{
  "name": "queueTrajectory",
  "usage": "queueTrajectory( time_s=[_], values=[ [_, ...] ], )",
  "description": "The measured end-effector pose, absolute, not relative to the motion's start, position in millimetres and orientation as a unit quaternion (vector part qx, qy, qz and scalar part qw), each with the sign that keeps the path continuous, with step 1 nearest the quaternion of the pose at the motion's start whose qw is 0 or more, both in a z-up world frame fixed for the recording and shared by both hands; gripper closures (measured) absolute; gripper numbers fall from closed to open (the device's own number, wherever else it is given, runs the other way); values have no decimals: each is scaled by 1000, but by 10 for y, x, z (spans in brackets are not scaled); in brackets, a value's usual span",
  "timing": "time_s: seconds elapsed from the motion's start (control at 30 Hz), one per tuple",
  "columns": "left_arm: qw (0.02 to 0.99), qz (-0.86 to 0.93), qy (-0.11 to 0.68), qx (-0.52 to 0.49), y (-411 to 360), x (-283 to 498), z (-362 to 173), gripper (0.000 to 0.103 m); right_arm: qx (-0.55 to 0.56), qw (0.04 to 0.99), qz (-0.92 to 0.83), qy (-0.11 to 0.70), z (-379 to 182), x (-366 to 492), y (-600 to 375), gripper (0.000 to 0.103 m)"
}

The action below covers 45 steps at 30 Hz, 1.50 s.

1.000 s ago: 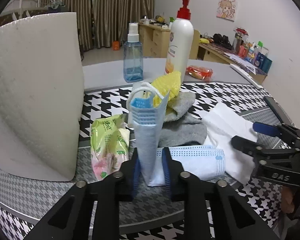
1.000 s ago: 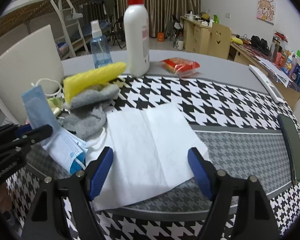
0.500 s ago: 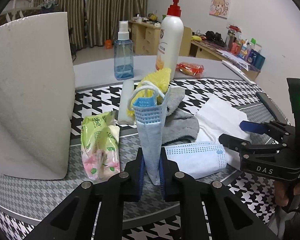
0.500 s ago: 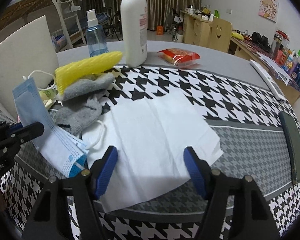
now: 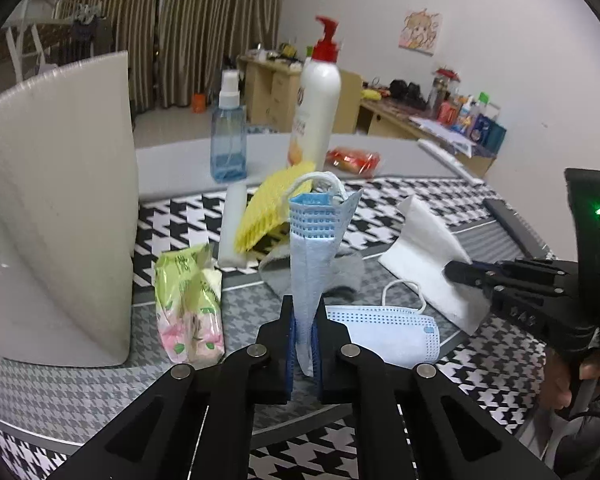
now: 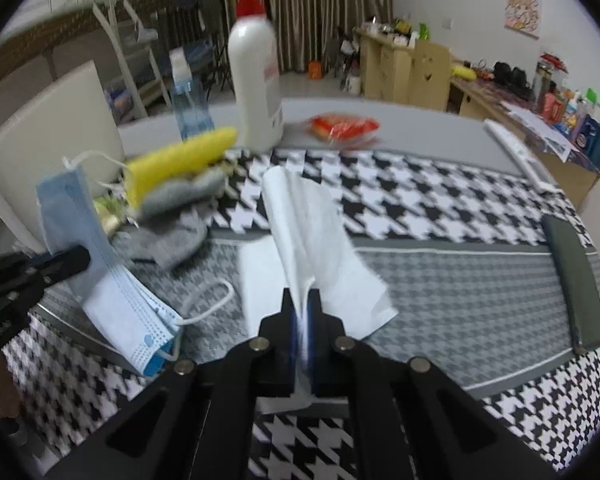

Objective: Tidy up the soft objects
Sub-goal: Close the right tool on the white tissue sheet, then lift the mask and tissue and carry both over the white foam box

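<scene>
My left gripper (image 5: 303,340) is shut on a blue face mask (image 5: 314,248), which stands upright between the jaws above the table; it also shows in the right wrist view (image 6: 66,208). A second blue mask (image 5: 384,334) lies flat below it. My right gripper (image 6: 302,340) is shut on a white tissue sheet (image 6: 304,224) and lifts its near edge; the sheet also shows in the left wrist view (image 5: 424,248). A grey sock (image 6: 172,236), a yellow foam net (image 5: 274,206) and a green tissue pack (image 5: 190,304) lie beyond.
A white foam board (image 5: 56,208) stands at the left. A blue spray bottle (image 5: 229,140), a white pump bottle (image 5: 316,104) and a red snack pack (image 5: 354,160) stand at the back. A dark phone (image 6: 576,280) lies at the right on the houndstooth cloth (image 6: 440,208).
My right gripper has shut on the white tissue's near edge and lifted it off the table. My left gripper still holds the blue mask and has risen slightly.
</scene>
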<state>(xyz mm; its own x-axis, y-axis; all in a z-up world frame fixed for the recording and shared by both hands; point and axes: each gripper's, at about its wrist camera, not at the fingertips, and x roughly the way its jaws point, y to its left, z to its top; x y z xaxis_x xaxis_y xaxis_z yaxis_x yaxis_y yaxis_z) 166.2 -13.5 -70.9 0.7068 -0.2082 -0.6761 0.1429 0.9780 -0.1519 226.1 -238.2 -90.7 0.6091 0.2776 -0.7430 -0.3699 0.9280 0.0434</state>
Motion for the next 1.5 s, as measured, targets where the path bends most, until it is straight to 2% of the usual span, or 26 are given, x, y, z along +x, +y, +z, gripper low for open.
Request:
queueTrajectory(
  time_s=[0.73,1.5],
  values=[
    [961,-78,264,-37,-15,1122,-17,97,-24,932,218,289,-217,1727,-2423,96],
    [979,-31,198,-22,209,1122,455,97,-35,942,256,215,238,1558,-2079,96]
  ],
)
